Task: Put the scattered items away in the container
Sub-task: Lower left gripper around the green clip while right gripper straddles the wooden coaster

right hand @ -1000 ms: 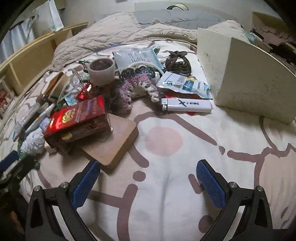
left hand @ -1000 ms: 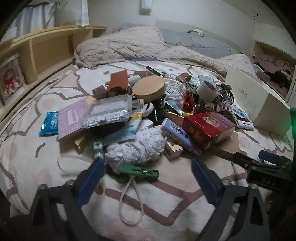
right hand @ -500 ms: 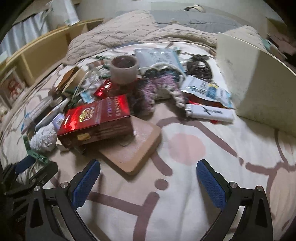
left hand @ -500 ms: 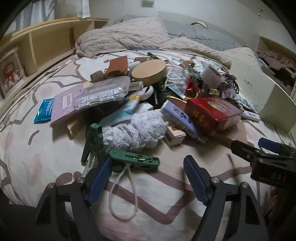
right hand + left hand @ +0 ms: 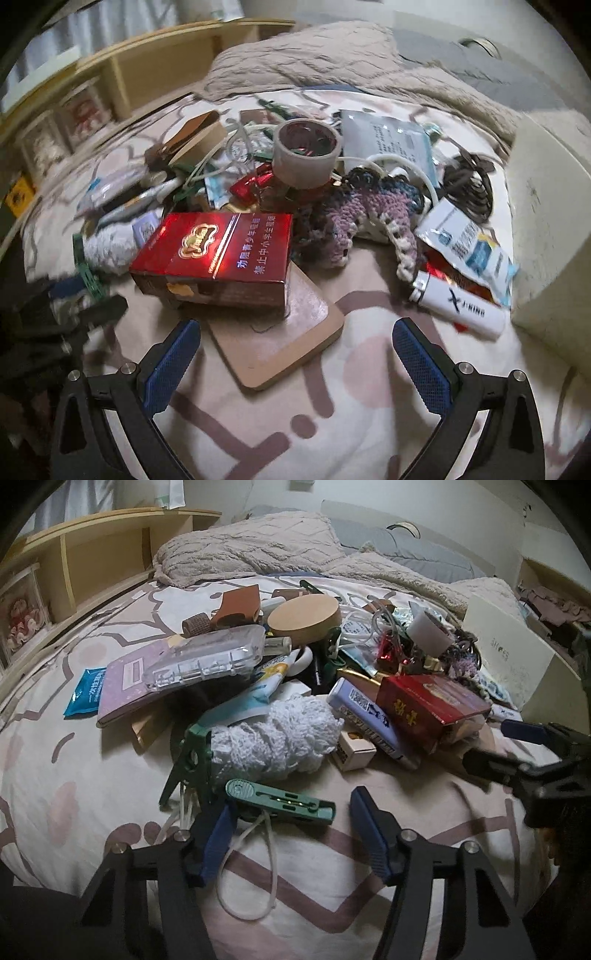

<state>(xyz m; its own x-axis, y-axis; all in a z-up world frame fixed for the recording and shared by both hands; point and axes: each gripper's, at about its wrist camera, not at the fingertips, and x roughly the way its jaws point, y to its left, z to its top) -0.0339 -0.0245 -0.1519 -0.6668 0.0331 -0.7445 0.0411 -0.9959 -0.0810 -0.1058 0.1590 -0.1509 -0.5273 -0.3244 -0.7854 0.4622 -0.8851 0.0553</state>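
Barely started imo. Whole pile [image 5: 303, 672] heaped mid-bed, box [image 5: 509, 664] by right edge, inside hidden so can't confirm contents. Left gripper [image 5: 291, 830] closing around green clip [image 5: 280, 801], not pinched yet. Right gripper [image 5: 295, 354] wide, empty, near red box [image 5: 218, 258].

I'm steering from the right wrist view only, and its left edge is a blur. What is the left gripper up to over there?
Observer: The left gripper is closing its jaws around a green clip. The right pad is not yet touching the clip.
Operator: Is anything attached to that clip?
Observer: A white cord loop trails from it toward the camera, between the fingers.
Operator: What lies beyond the white yarn bundle, further left?
Observer: A clear plastic case rests on a purple notebook, with a blue packet beside the notebook.
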